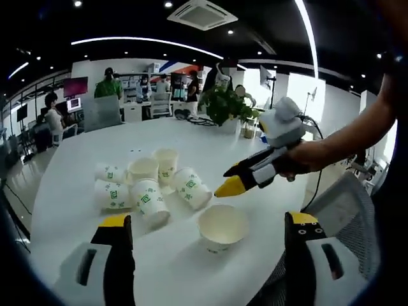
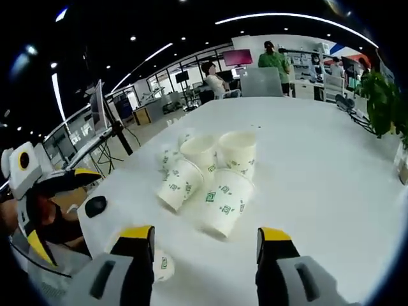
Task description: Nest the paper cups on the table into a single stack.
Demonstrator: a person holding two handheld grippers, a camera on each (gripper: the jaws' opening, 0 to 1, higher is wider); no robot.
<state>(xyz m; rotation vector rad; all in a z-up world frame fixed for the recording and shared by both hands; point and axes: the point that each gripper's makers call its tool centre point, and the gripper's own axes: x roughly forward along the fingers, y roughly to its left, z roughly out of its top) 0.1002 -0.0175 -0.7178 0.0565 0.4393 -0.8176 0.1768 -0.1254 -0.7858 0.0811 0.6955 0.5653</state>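
Cups (image 1: 146,194): 7 on white table (image 1: 76,166).

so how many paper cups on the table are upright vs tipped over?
Upright paper cups: 3
Paper cups on their sides: 4
Total: 7

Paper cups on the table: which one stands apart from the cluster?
The plain upright cup nearest the left hand-held gripper, mouth up; the other cups crowd together farther back.
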